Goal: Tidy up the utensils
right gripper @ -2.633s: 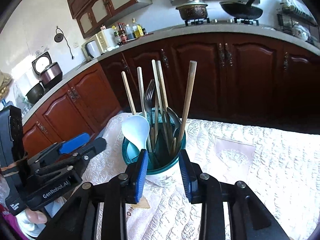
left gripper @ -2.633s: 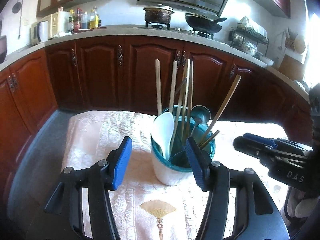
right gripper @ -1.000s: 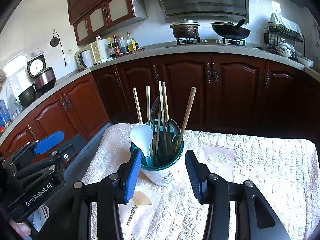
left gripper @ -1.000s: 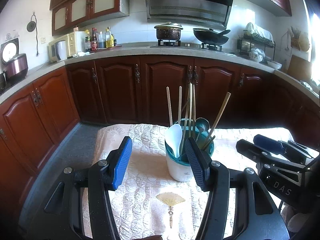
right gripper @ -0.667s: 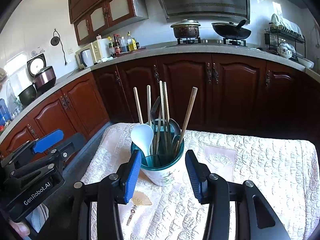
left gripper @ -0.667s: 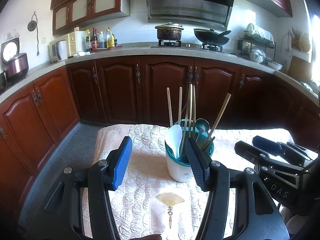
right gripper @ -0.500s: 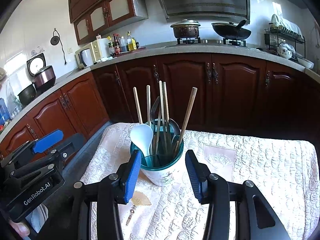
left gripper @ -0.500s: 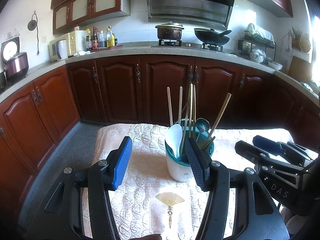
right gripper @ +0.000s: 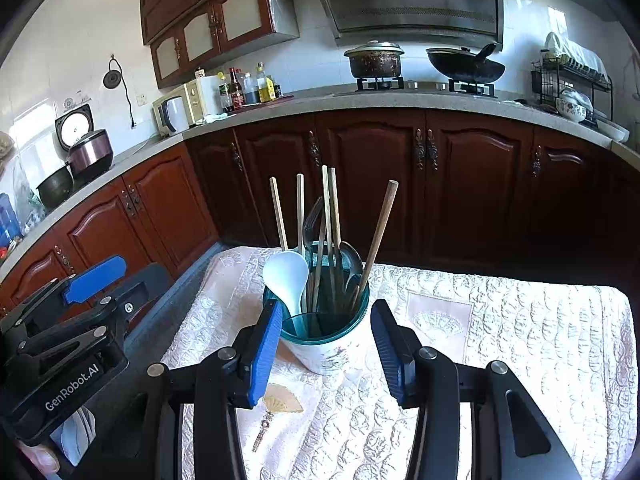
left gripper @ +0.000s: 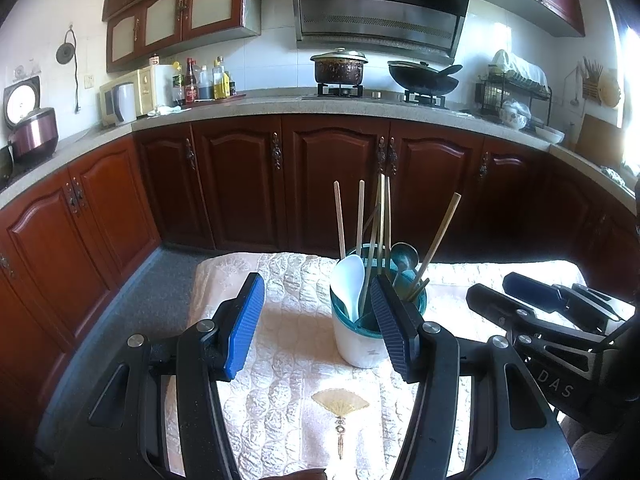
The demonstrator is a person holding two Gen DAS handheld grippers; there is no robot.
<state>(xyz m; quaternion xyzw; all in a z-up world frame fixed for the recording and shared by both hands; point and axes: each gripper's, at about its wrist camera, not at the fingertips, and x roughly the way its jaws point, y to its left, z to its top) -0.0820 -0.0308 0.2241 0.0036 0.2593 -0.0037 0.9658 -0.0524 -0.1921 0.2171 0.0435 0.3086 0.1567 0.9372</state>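
Note:
A white utensil holder with a teal rim (left gripper: 362,344) (right gripper: 326,350) stands on a cream quilted cloth (left gripper: 288,380) (right gripper: 500,344). It holds several wooden chopsticks (left gripper: 340,220) (right gripper: 330,216), a white spoon (left gripper: 349,284) (right gripper: 287,278), a metal spoon (left gripper: 404,258) and a fork (right gripper: 311,220). My left gripper (left gripper: 318,326) is open and empty, held back from the holder, which stands just right of its centre. My right gripper (right gripper: 324,354) is open and empty, with the holder between its fingers further ahead. Each gripper shows in the other's view, the right one (left gripper: 532,304) and the left one (right gripper: 104,288).
Dark red cabinets (left gripper: 332,184) and a stone counter (left gripper: 280,104) curve around behind the table. A pot (left gripper: 339,67) and a wok (left gripper: 424,76) sit on the stove. The table's left edge (left gripper: 196,292) drops to a grey floor (left gripper: 132,300).
Since 2.6 s ago both grippers have pulled back from the holder and the right one has opened wider. Over the last second nothing has visibly moved.

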